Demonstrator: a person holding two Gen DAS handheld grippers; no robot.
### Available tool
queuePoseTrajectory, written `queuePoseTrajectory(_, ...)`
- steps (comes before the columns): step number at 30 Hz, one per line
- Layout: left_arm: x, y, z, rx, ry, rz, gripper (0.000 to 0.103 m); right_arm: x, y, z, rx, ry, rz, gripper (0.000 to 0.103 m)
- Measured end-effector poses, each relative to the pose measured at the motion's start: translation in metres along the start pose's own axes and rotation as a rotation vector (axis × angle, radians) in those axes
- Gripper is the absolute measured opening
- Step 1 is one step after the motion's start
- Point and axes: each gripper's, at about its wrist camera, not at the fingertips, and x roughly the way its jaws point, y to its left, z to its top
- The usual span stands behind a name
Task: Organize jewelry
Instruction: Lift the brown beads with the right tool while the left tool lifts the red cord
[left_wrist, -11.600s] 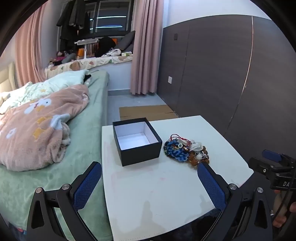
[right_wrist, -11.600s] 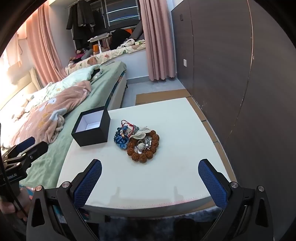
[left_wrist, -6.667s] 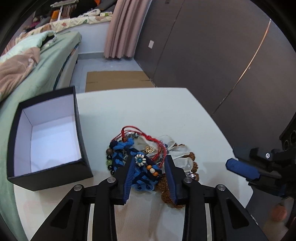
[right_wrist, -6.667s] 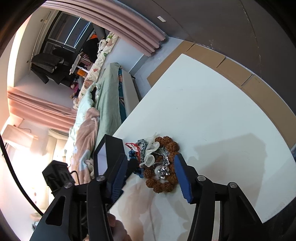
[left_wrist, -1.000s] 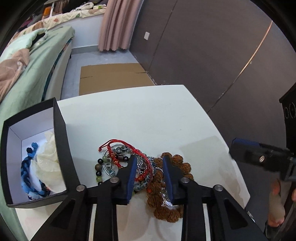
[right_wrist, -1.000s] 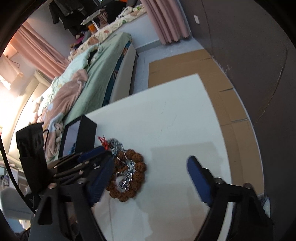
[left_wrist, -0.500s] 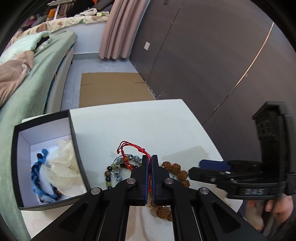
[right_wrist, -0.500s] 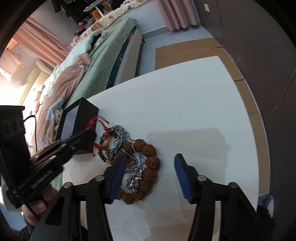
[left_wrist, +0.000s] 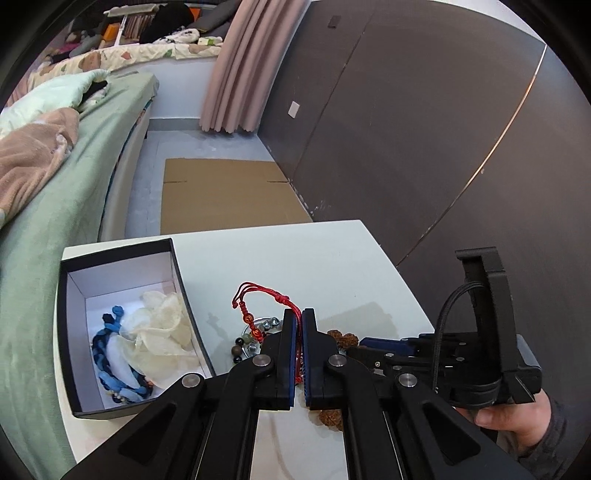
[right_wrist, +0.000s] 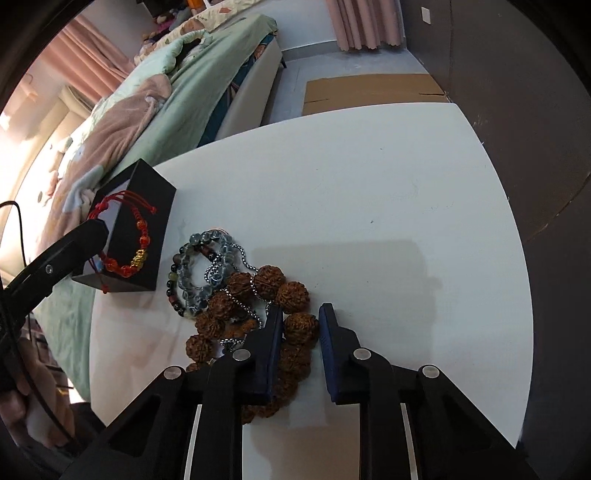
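My left gripper (left_wrist: 300, 314) is shut on a red cord bracelet (left_wrist: 258, 301) with orange beads and holds it lifted above the table; it hangs in front of the black box in the right wrist view (right_wrist: 127, 236). The open black box (left_wrist: 122, 258) holds a blue braided bracelet (left_wrist: 110, 365) and a pale shell piece (left_wrist: 159, 325). My right gripper (right_wrist: 301, 312) has its jaws closed around a bead of the brown seed-bead bracelet (right_wrist: 277, 291) on the white table (right_wrist: 369, 192). A grey bead bracelet (right_wrist: 201, 269) and a silver chain (right_wrist: 243, 266) lie beside it.
A bed with green sheet (left_wrist: 55, 206) and pink blanket (right_wrist: 110, 140) runs along the table's left side. A dark wall (left_wrist: 406, 129) stands to the right. Flat cardboard (left_wrist: 225, 195) lies on the floor beyond the table.
My left gripper has lifted the red bracelet higher off the pile. My right gripper has moved in and narrowed its jaws around a brown bead.
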Motion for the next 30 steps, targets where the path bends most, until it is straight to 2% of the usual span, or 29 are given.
queuePoseTrajectory(3,-0.003,0.000,0.001,0.000,-0.008,-0.001,0.002,-0.009,-0.004,0.002,0.005,-0.029,0.027,0.021)
queuePoseTrajectory(9,-0.009,0.004,0.003,-0.006,-0.028,-0.009,0.002,-0.047,-0.007,0.006,0.059,-0.165,0.169,0.021)
queuePoseTrajectory(25,-0.038,0.011,0.013,-0.008,-0.111,-0.039,0.002,-0.099,0.020,0.012,0.074,-0.376,0.324,0.021)
queuePoseTrajectory(30,-0.051,0.020,0.017,-0.033,-0.149,-0.044,0.002,-0.114,0.027,0.016,0.085,-0.443,0.407,0.021)
